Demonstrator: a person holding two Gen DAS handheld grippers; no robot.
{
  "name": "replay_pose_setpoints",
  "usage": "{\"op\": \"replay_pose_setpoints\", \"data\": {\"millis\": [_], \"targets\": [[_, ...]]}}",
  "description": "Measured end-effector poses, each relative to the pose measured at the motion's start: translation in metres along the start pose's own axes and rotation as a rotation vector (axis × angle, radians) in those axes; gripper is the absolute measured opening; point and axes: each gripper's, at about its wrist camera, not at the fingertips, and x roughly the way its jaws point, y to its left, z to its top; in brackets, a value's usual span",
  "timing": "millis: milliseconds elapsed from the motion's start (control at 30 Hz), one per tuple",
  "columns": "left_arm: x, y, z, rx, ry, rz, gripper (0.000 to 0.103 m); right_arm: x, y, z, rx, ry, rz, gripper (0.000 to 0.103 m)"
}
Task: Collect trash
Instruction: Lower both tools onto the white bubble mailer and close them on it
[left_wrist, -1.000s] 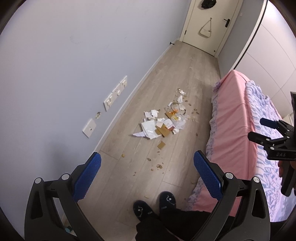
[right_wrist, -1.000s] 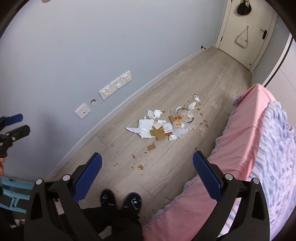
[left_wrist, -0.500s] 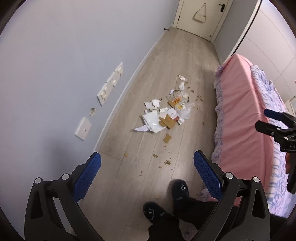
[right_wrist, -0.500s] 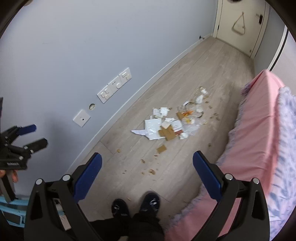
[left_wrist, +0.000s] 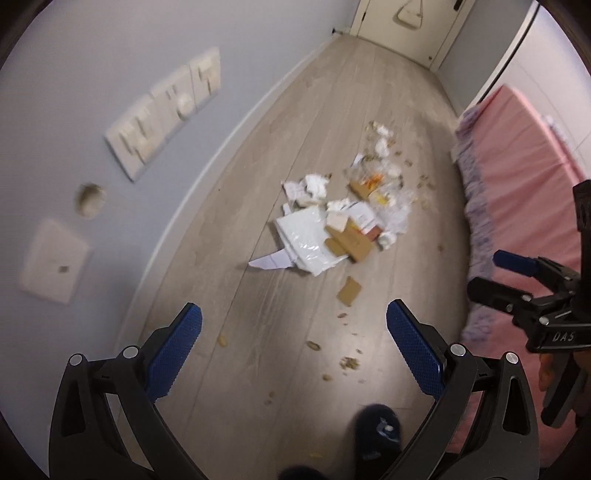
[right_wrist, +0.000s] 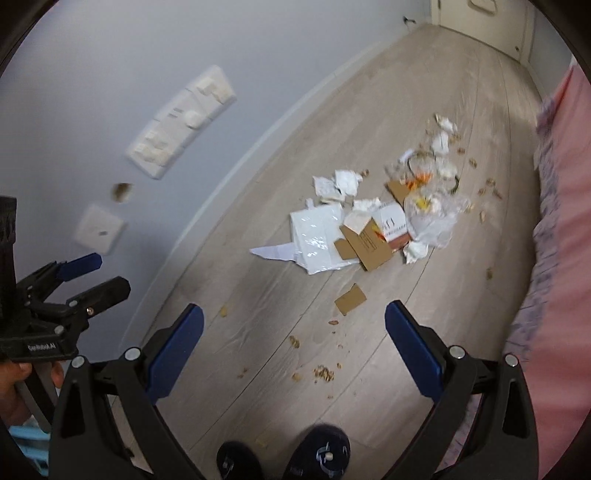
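Left gripper (left_wrist: 293, 334): held above the floor, its 2 blue-padded fingers (left_wrist: 173, 350) spread wide with nothing between them; it also shows at the left edge of the right wrist view, gripped by a hand (right_wrist: 14, 387).
Right gripper (right_wrist: 293, 334): likewise above the floor, fingers (right_wrist: 413, 350) wide apart and empty; in the left wrist view it appears at the right edge, over the bed.
Trash pile (left_wrist: 343, 221): lies on the floor (left_wrist: 258, 332) in the middle of the strip between the wall and the bed, well ahead of both grippers and touched by neither.
White plastic mailer (right_wrist: 319, 240): flat at the pile's wall-side, with a white paper scrap (right_wrist: 273, 253) sticking out from under it toward the wall.
Cardboard flap (right_wrist: 365, 240): brown, lying on top of the mailer's bed-side edge, beside a printed box (right_wrist: 393, 225).
Clear plastic bag (right_wrist: 430, 218): crumpled at the pile's bed-side, with orange and yellow bits showing through.
Crumpled tissues (right_wrist: 341, 182): white wads at the far side of the pile, toward the door.
Loose cardboard piece (right_wrist: 350, 299): small, alone on the floor, between the pile and the grippers.
Crumbs (right_wrist: 323, 371): scattered brown bits on the floor nearest the grippers and along the bed edge.
Bed (left_wrist: 524, 184): pink sheet, along the right side of the floor.
Wall (left_wrist: 92, 92): pale blue, with a row of switch plates (left_wrist: 166, 110) and a single plate (left_wrist: 55, 258).
Slippers (right_wrist: 321, 458): 2 dark ones at the near edge of the floor.
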Motion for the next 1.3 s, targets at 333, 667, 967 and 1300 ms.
{"op": "replay_pose_setpoints", "data": {"millis": [333,667,967,1300], "targets": [[0.149,0.040,-0.007,0.017,0.036,-0.026,0.097,0.151,-0.051,-0.006,0.165,0.017,0.045,0.096],[0.241,0.061,-0.004,0.059,0.042,-0.089,0.097,0.250,-0.071,-0.017,0.228,0.056,0.128,0.088],[0.295,0.069,0.002,0.069,0.056,-0.218,0.097,0.301,-0.084,-0.022,0.386,0.067,0.281,0.070],[0.316,0.074,0.004,0.028,0.076,-0.317,0.083,0.320,-0.102,-0.022,0.536,0.057,0.369,0.058]]}}
